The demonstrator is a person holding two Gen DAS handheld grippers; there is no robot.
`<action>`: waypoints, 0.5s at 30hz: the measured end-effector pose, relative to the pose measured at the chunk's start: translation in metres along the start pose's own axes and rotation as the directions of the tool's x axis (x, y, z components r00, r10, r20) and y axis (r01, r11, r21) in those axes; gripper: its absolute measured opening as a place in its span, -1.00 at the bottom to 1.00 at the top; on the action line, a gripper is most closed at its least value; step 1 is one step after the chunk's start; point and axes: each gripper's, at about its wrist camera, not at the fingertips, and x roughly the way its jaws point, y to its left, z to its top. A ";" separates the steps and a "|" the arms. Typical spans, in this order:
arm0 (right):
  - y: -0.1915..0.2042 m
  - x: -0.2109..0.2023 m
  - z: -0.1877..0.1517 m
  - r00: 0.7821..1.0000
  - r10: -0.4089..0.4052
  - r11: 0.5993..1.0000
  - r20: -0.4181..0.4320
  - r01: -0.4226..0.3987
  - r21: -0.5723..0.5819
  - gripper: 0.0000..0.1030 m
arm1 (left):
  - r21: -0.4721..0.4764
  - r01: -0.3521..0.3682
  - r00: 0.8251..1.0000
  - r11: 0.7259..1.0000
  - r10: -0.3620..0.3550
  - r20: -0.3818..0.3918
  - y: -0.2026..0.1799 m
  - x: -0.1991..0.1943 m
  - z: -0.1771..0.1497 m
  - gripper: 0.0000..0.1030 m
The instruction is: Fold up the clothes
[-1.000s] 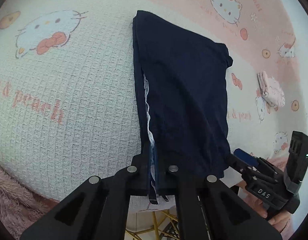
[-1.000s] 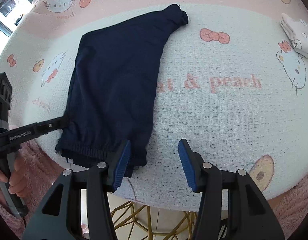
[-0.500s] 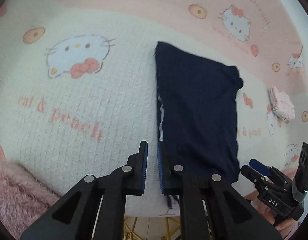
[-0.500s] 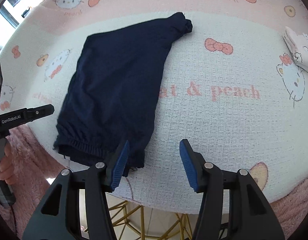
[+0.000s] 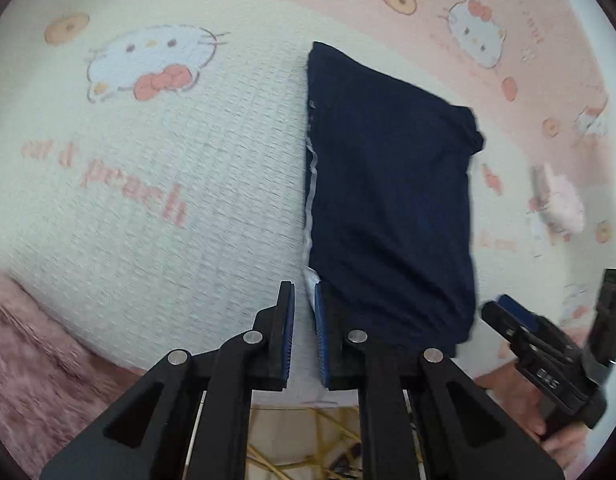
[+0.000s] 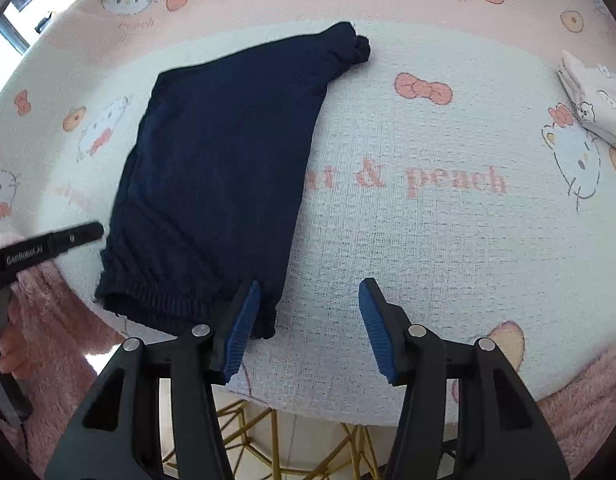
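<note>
Dark navy shorts (image 5: 391, 200) lie folded in half on the Hello Kitty cloth, waistband toward me; they also show in the right wrist view (image 6: 224, 176). My left gripper (image 5: 304, 308) hovers just off the shorts' near left corner, jaws a narrow gap apart and empty. It shows from the side in the right wrist view (image 6: 82, 234). My right gripper (image 6: 308, 304) is open and empty at the waistband's right end; its left finger (image 6: 244, 316) overlaps the waistband (image 6: 180, 304). It also shows in the left wrist view (image 5: 503, 308).
The round table wears a white and pink printed cloth (image 6: 447, 220). A folded pale garment (image 6: 595, 100) lies at the far right edge, also in the left wrist view (image 5: 559, 200). Pink fuzzy fabric (image 5: 36, 352) and gold table legs (image 6: 268, 440) lie below the near edge.
My left gripper let go of the shorts' corner, opened slightly and pulled back to the left. The shorts settled flat. My right gripper stayed open and barely moved.
</note>
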 end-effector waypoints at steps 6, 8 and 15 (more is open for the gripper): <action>0.009 0.024 -0.004 0.994 -0.051 0.997 -0.095 0.045 -0.064 0.06 | 0.034 -0.189 0.978 0.981 0.191 -0.078 -0.006 0.013 -0.010 -0.69; 0.009 0.016 -0.008 0.995 -0.055 0.997 -0.081 0.050 -0.061 0.06 | 0.005 -0.199 0.977 0.980 0.199 -0.072 -0.002 0.007 -0.012 -0.69; -0.005 0.006 0.001 0.998 0.068 0.995 -0.012 -0.067 0.071 0.07 | -0.094 0.080 0.996 0.992 -0.084 -0.042 -0.005 0.000 -0.014 -0.35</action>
